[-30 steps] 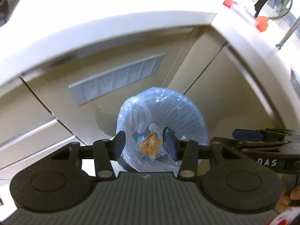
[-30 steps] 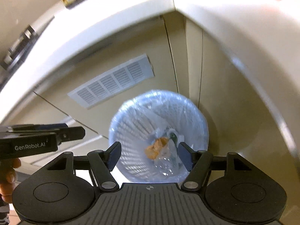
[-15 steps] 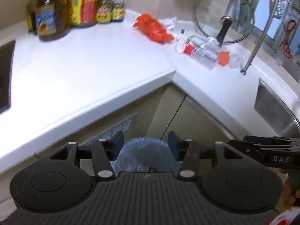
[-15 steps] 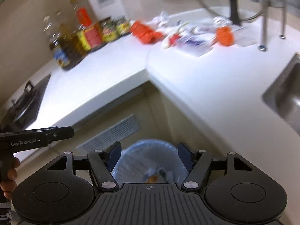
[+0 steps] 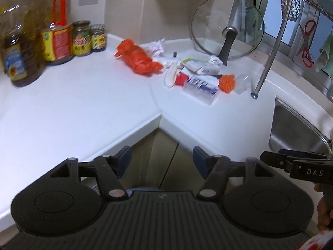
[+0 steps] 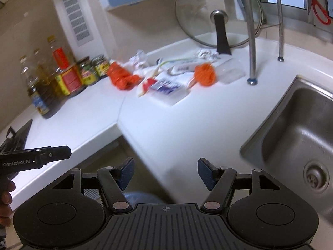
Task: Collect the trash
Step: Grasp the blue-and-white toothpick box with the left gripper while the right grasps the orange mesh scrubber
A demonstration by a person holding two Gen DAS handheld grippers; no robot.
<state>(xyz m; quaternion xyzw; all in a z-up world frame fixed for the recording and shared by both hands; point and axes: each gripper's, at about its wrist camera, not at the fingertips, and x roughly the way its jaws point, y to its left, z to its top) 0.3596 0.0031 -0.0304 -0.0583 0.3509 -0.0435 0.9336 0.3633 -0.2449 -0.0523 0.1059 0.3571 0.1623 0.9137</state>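
Fingers of both the left gripper [image 5: 162, 160] and right gripper [image 6: 165, 171] spread wide, empty. Next pickup likely: reach the litter pile [image 5: 199, 77] on the counter [image 5: 83, 104].

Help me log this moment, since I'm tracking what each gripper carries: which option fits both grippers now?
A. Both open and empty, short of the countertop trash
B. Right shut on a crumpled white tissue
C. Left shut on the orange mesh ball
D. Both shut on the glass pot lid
A: the left gripper and right gripper show spread fingers with nothing between, while the orange mesh ball lies on the white countertop.
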